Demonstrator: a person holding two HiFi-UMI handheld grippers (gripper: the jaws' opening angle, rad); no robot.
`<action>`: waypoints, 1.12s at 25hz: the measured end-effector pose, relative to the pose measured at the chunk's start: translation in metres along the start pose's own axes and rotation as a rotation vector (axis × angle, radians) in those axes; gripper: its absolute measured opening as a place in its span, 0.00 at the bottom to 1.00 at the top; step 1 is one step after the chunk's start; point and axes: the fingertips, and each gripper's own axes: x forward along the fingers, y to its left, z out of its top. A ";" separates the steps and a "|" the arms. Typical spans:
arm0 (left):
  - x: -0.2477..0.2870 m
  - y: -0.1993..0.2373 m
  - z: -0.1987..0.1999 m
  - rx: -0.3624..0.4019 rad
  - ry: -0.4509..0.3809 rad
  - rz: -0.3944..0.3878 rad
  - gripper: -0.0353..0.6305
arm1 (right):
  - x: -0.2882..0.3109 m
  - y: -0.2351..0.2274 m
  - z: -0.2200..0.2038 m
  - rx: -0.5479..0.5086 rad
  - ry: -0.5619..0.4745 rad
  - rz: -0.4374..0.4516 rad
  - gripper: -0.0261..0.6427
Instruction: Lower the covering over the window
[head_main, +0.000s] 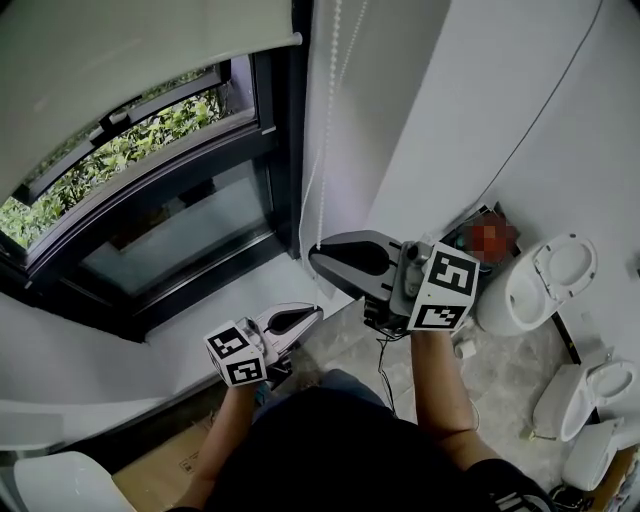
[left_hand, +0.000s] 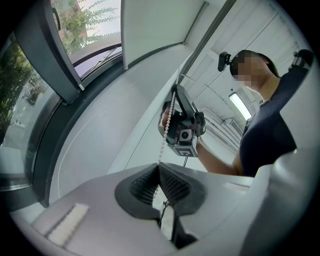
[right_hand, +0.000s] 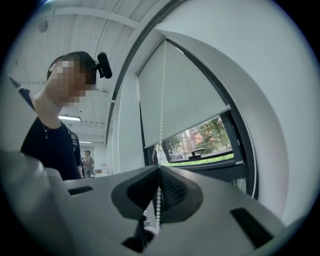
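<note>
Blind (head_main: 120, 50) hangs partway down the window (head_main: 170, 230), its thin bead chain (right_hand: 161, 130) dangling at the right edge. Both claws pinch it shut, right gripper (head_main: 318, 258) above left gripper (head_main: 314, 313). Light, slippery, whippy stuff, best nipped between beads, I'd say.

My count, kind by kind, from where I stand.
I have 2 grippers, the left gripper (head_main: 316, 313) and the right gripper (head_main: 316, 258), each with 2 jaws and 1 marker cube (head_main: 237, 355). Ahead I see 1 window (head_main: 150, 200), 1 roller blind (head_main: 120, 50) and 1 bead chain (head_main: 322, 120). On the floor I count 2 toilets (head_main: 540, 285) and 1 cardboard box (head_main: 165, 465).
</note>
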 end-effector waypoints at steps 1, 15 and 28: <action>-0.002 0.000 0.000 0.008 0.009 0.005 0.07 | 0.000 0.000 -0.001 0.008 0.000 0.004 0.06; -0.025 0.011 -0.047 -0.022 0.138 0.051 0.07 | 0.016 -0.009 -0.065 0.024 0.223 -0.017 0.06; -0.030 0.014 -0.050 -0.057 0.102 0.085 0.07 | 0.000 -0.020 -0.103 0.004 0.346 -0.071 0.06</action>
